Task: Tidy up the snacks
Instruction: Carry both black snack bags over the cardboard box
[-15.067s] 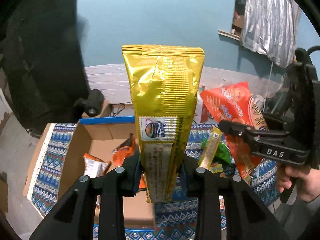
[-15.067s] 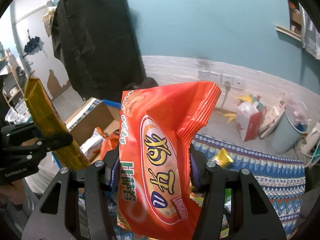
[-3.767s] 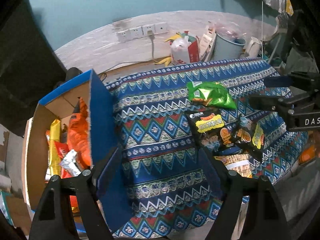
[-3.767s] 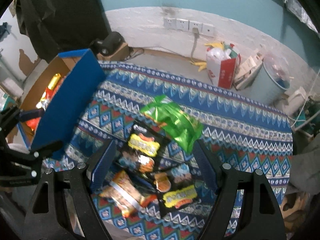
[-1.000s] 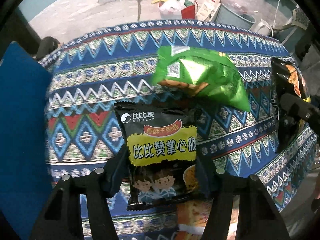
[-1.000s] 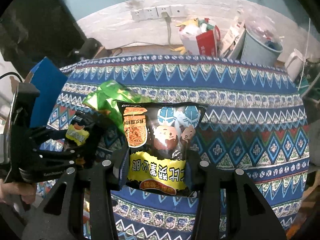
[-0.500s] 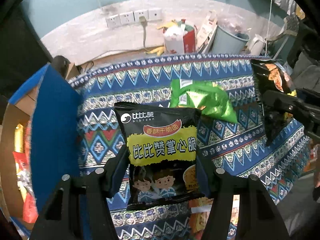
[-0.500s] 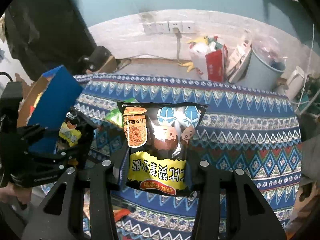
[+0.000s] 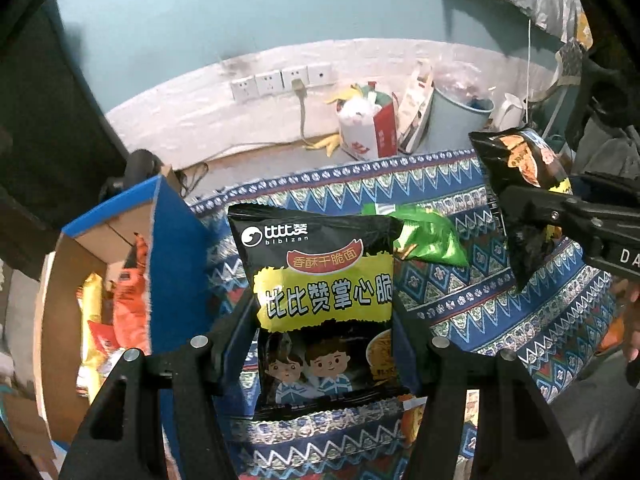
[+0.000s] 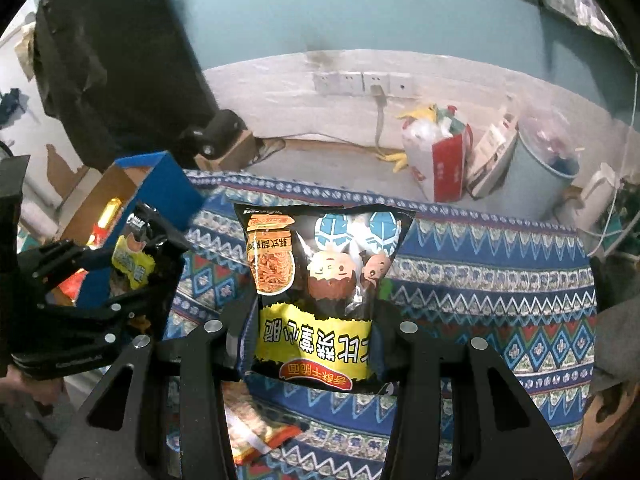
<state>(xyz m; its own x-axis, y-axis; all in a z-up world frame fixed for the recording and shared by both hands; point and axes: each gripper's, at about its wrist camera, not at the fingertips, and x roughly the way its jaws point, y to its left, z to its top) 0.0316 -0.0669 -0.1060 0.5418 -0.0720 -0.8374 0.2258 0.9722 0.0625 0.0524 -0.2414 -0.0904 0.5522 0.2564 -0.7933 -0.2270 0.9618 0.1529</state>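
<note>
Above patterned cloth (image 9: 460,300): raised hand-held grippers (image 9: 324,344).

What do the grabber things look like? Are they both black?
Yes, both are black. The left gripper has two flat, angular fingers with small round silver screws, and faint pale lettering on its side in the right wrist view. The right gripper has the same shape and screws, and white letters "DA" show on its side in the left wrist view. A bare bit of the person's hand shows behind it.

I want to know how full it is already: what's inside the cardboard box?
In the cardboard box, orange, yellow and red packets show. Its blue flap and walls hide the rest.
</note>
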